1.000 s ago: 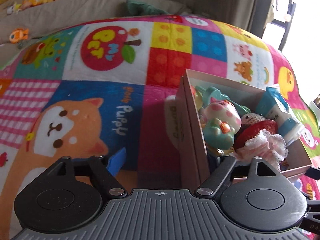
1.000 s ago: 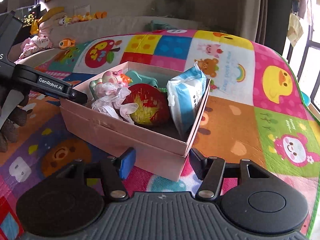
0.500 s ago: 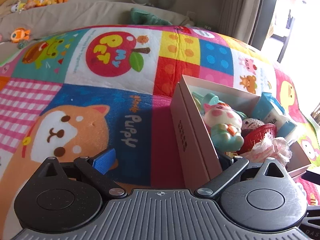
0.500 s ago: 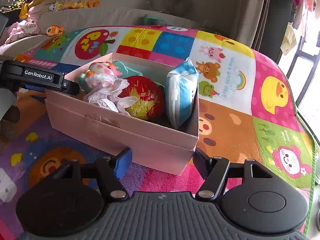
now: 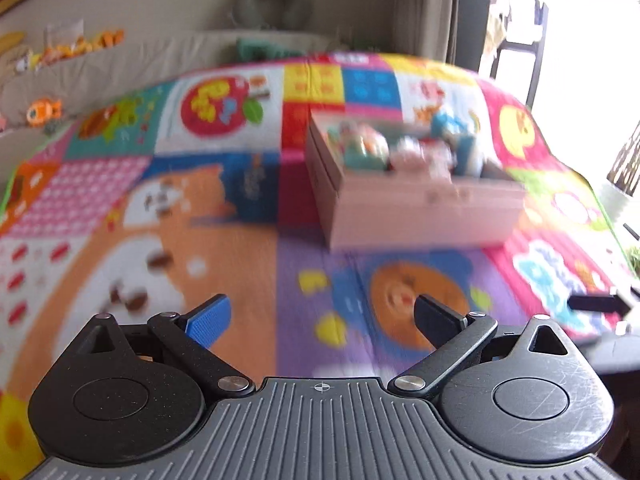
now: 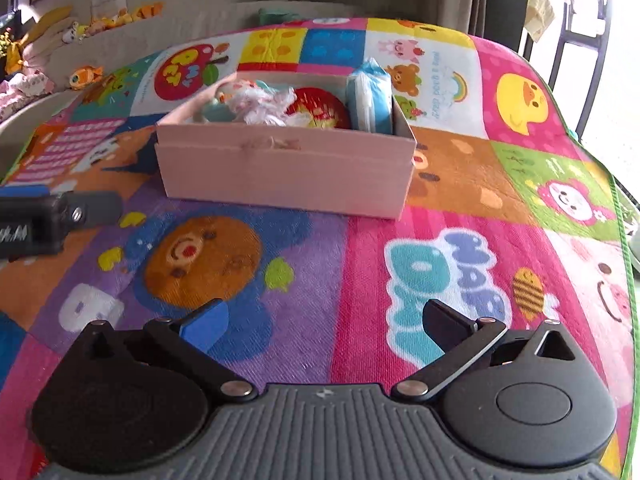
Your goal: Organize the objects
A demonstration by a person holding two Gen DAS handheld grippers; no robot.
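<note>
A pink cardboard box (image 6: 286,172) stands on the colourful play mat (image 6: 460,184), well ahead of both grippers. Inside it I see a red strawberry toy (image 6: 320,110), a blue and white wipes pack (image 6: 370,100), a white lace piece (image 6: 264,104) and a teal and pink figure (image 6: 218,106). My right gripper (image 6: 324,322) hangs over the mat in front of the box, its jaws opening wide with nothing between them. My left gripper (image 5: 322,318) is open and empty too; the box (image 5: 416,208) shows blurred to its upper right. The left gripper's body (image 6: 44,216) shows at the right wrist view's left edge.
A beige sofa (image 6: 132,36) with small plush toys (image 6: 86,76) runs behind the mat. A bright window and dark railing (image 6: 576,40) lie to the right. The mat's green edge (image 6: 622,216) drops off on the right side.
Both grippers have let go of the box and pulled back from it. The right jaws have spread wide. The box now sits farther away in both views, and the left view is blurred.
</note>
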